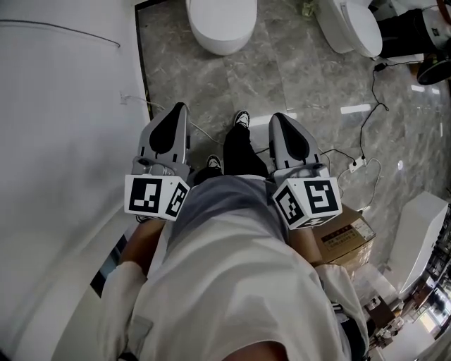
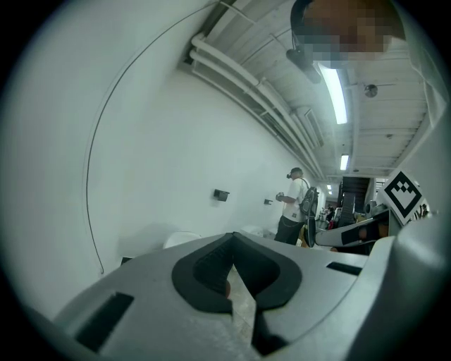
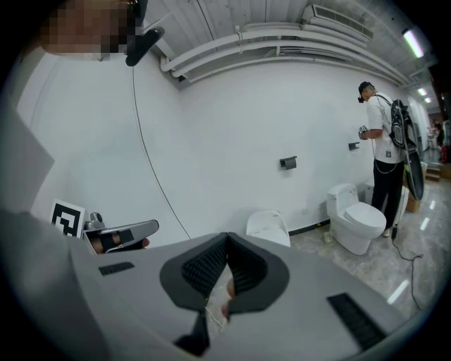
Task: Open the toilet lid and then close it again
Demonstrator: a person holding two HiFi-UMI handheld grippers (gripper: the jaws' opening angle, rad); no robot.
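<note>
A bare showroom-like hall: several toilets (image 3: 356, 224) line a white wall (image 3: 232, 127) on marble-look flooring (image 1: 296, 77), pipes (image 3: 282, 49) overhead.

Left gripper (image 1: 180, 109) and right gripper (image 1: 277, 118) side by side before the torso, pointing forward, both jaws closed, empty

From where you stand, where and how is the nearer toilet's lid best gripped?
Probably by the rounded front lip of the lid, coming from the person's side: it lies shut and flat, with its curved front toward the shoes and its hinge end out of view beyond.
</note>
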